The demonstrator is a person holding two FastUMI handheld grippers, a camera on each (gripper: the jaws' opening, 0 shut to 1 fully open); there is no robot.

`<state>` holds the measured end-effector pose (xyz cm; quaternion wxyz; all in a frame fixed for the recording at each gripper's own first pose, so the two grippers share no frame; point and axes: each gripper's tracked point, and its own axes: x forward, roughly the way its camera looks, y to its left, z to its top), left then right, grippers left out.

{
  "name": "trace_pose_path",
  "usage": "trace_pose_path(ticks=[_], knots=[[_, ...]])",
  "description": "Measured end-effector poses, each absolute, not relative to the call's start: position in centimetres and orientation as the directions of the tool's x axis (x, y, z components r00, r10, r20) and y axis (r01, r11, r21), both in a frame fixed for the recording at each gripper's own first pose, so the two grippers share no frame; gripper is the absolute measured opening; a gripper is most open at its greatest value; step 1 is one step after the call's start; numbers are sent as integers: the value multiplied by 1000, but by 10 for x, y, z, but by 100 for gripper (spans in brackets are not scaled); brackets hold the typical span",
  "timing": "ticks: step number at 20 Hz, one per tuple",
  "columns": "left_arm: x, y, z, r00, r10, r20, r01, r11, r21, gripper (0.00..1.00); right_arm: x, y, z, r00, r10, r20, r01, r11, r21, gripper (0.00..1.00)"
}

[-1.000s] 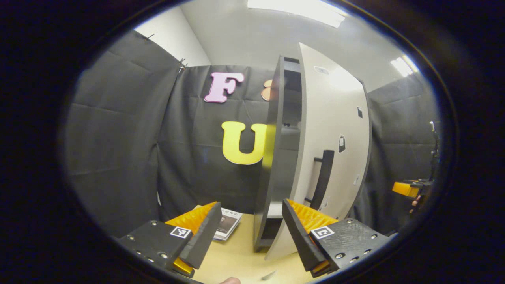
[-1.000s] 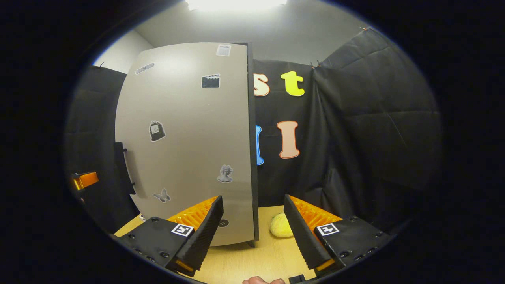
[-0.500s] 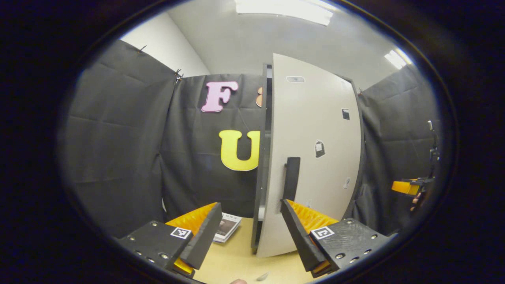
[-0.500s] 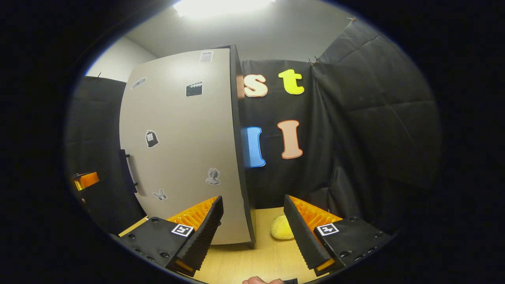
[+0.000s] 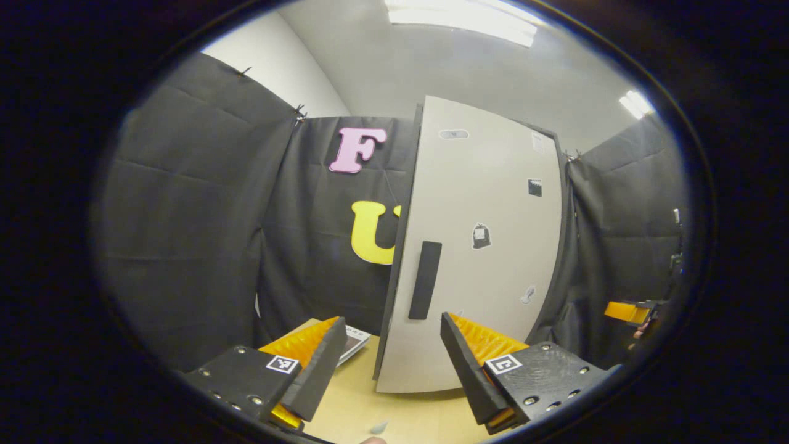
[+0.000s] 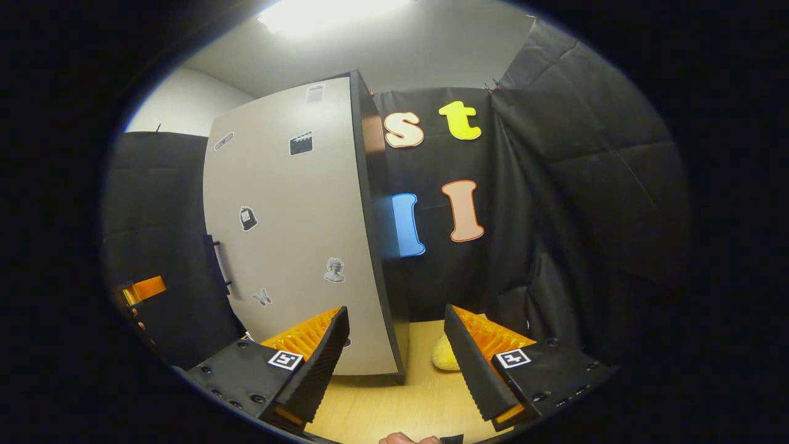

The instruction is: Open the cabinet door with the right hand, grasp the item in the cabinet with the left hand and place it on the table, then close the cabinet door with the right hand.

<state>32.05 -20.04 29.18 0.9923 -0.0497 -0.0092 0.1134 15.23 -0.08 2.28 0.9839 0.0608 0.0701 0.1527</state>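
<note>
Black-draped booth: cabinet door (image 5: 474, 246) sits shut, both tools, left tool (image 5: 391, 370) and right tool (image 6: 394, 364), gape empty, task apparently done.

walls: black cloth (image 5: 185, 216) | ceiling: white (panel light (image 6: 327, 12)) | tabletop (image 6: 400, 407): wood

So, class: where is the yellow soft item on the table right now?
In the right gripper view, the yellow soft item lies on the table, just right of the cabinet's lower corner, partly behind one finger of the right tongs.
</note>
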Motion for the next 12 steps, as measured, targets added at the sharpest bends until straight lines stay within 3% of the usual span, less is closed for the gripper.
trace_pose_path(ticks=[3,4,5,8,12], knots=[[322,-201,293,977,214,17,-212,972,-98,94,148,11,22,935,334,-118,-315,936,156,98],[324,-201,291,979,205,13,-203,974,-99,94,151,14,23,936,334,-114,-315,936,155,93],[324,-199,289,980,199,12,-197,976,-96,94,152,19,22,936,333,-115,-315,937,150,98],[325,-181,283,982,186,22,-183,978,-101,92,149,37,18,931,339,-136,-321,937,136,98],[337,-154,250,995,84,-62,-92,986,-140,92,144,54,24,946,299,-130,-287,953,101,98]])
